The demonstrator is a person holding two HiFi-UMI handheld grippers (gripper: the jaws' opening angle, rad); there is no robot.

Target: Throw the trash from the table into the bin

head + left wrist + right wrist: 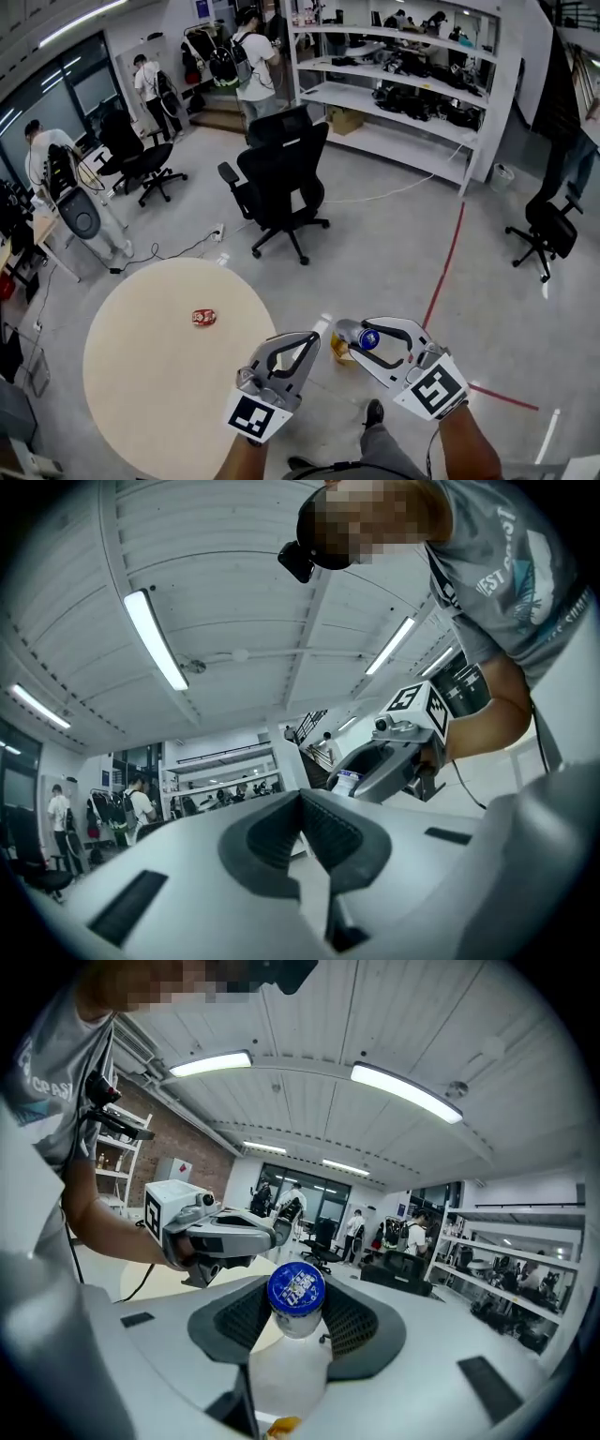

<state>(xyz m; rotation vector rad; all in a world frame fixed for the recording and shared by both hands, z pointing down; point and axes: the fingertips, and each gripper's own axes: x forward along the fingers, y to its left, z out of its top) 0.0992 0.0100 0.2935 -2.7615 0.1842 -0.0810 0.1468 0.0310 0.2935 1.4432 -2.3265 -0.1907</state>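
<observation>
Head view: a crushed red can (203, 318) lies on the round surface (141, 384), while the right gripper (351, 337) carries a blue-capped bottle (364, 339) just off its edge. No bin is in sight.

Left gripper view: the left gripper (302, 803) has its fingers together, with nothing between them.

Right gripper view: the fingers are clamped on the bottle below its cap.

This looks like the carrying step. The next move calls for finding the bin and letting go over it.

A white plastic bottle (298, 1349) with a printed blue cap (296, 1288) is clamped at the neck between the jaws of the right gripper (354, 341), cap above the pads and body hanging below. A crushed red can (204, 318) lies on the round table, ahead and left of the left gripper (306, 341), well apart from it.
</observation>
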